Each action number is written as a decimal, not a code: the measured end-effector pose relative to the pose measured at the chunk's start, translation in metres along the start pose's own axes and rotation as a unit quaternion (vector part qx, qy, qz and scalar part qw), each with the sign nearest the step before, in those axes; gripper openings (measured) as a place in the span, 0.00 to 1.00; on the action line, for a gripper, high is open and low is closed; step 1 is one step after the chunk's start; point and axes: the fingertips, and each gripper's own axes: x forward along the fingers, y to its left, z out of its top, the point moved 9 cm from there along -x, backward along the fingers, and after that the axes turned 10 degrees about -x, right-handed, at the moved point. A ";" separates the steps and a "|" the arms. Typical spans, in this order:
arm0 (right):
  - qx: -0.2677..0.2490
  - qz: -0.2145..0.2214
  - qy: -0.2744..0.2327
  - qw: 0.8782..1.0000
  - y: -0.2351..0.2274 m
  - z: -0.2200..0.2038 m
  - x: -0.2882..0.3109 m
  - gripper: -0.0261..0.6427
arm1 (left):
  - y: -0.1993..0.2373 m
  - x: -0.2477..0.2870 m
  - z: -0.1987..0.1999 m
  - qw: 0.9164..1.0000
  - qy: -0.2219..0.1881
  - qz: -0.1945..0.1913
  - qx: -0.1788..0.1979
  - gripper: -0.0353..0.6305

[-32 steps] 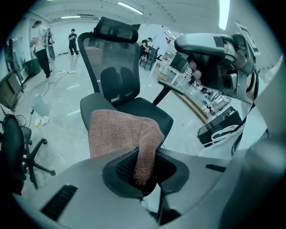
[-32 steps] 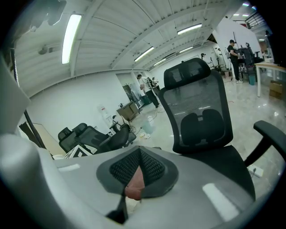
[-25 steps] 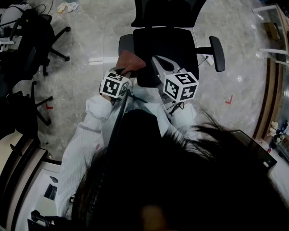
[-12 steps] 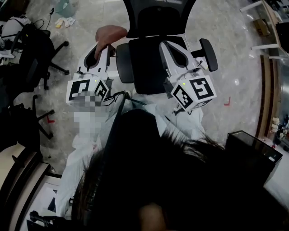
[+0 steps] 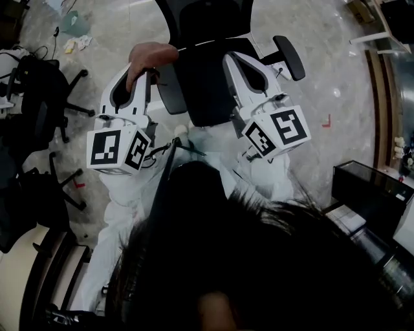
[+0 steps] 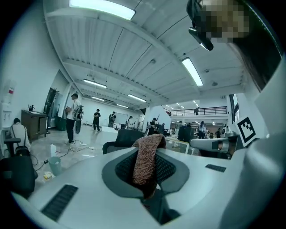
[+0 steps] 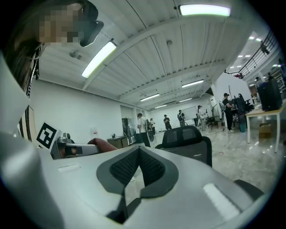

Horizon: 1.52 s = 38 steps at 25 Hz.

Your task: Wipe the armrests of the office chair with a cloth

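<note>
grey marble floor (image 5: 323, 77), black office chair (image 5: 207, 84), ceiling light strips (image 6: 102, 8)

We have the office chair (image 5: 208, 87) ahead at twelve o'clock. Our left gripper (image 5: 143, 72) stands at eleven, the cloth (image 5: 152, 53) between its fingers, just left of the left armrest (image 5: 170, 97). Our right gripper (image 5: 234, 59) hangs over the seat, with the right armrest (image 5: 290, 57) at one.

Large open-plan office hall: polished stone floor (image 5: 336, 77), spare office chairs (image 5: 39, 97) at nine o'clock, ceiling strip lights (image 6: 193, 71), standing people (image 6: 71, 117).
</note>
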 end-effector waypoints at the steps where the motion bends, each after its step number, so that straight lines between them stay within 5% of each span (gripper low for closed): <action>1: 0.001 -0.014 0.003 1.000 -0.001 -0.003 -0.005 0.04 | 0.000 0.002 -0.003 1.000 0.009 -0.008 0.004 0.12; 12: 0.001 -0.153 0.007 0.988 -0.056 -0.007 -0.110 0.04 | -0.065 0.030 -0.020 0.993 0.046 -0.101 0.032 0.12; 18: 0.005 -0.185 0.013 0.983 -0.117 -0.022 -0.164 0.04 | -0.125 0.068 -0.043 0.992 0.050 -0.111 0.044 0.12; 24: 0.005 -0.141 0.015 0.990 -0.223 -0.045 -0.203 0.04 | -0.204 0.111 -0.081 0.997 0.027 -0.049 0.048 0.12; 30: -0.001 -0.021 0.040 0.999 -0.348 -0.040 -0.243 0.04 | -0.315 0.162 -0.126 0.998 -0.014 0.063 0.015 0.12; 38: 0.010 0.060 0.071 0.996 -0.441 -0.047 -0.275 0.04 | -0.409 0.208 -0.144 0.993 -0.024 0.119 -0.015 0.12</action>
